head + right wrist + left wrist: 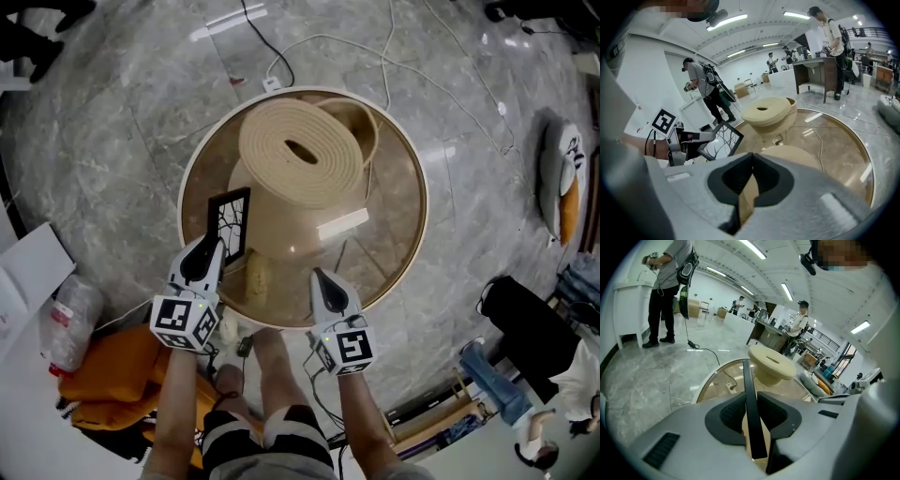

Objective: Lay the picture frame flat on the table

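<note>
Our left tool [214,247] clamps the picture frame [230,223] left-centre above the desk [398,187], long axis pointing up-frame from the jaws; right tool [317,276] closed, empty

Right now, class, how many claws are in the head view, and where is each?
2. The left claw is closed on the picture frame at the table's near-left; the right claw, shut and empty, is over its near rim. Neither is hidden.
</note>
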`<state>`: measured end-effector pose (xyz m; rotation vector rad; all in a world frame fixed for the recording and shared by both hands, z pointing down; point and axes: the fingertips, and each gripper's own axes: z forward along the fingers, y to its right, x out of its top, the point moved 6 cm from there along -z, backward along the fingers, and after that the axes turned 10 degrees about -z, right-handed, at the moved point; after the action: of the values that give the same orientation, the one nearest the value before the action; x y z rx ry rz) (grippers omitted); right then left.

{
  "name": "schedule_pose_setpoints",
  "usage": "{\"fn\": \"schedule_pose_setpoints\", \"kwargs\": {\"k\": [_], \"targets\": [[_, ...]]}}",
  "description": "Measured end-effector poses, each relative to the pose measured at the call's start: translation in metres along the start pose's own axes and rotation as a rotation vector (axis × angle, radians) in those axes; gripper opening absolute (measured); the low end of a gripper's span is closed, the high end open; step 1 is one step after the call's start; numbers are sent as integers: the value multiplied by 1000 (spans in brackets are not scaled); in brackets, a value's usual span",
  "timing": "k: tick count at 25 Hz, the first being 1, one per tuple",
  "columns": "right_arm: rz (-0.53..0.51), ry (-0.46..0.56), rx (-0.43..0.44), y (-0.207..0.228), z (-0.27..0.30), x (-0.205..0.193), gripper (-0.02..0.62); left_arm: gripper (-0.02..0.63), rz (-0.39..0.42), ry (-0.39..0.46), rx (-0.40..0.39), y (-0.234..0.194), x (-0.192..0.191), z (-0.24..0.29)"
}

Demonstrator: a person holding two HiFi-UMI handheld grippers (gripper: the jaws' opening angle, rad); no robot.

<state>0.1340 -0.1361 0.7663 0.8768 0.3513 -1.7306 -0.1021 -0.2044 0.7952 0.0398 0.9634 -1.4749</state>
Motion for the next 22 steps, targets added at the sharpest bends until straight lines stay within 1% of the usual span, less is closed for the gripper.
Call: {"fn": "schedule_pose_setpoints", "kwargs": {"k": [4, 12, 15, 18, 22], "targets": [[2, -8, -6, 2, 6, 1, -2, 89, -10, 8, 7, -7, 1, 6], [20, -27, -13, 4, 17, 0, -2, 101, -43, 6, 54, -34, -4, 14], [19, -30, -10, 5, 20, 1, -2, 108, -40, 6, 64, -40, -3, 17], [19, -35, -5, 5, 22, 1, -2, 120, -30, 4, 90, -46, -5, 20], [17, -38, -5, 7, 24, -3, 0, 129, -20, -13, 110, -54, -10, 24]]}}
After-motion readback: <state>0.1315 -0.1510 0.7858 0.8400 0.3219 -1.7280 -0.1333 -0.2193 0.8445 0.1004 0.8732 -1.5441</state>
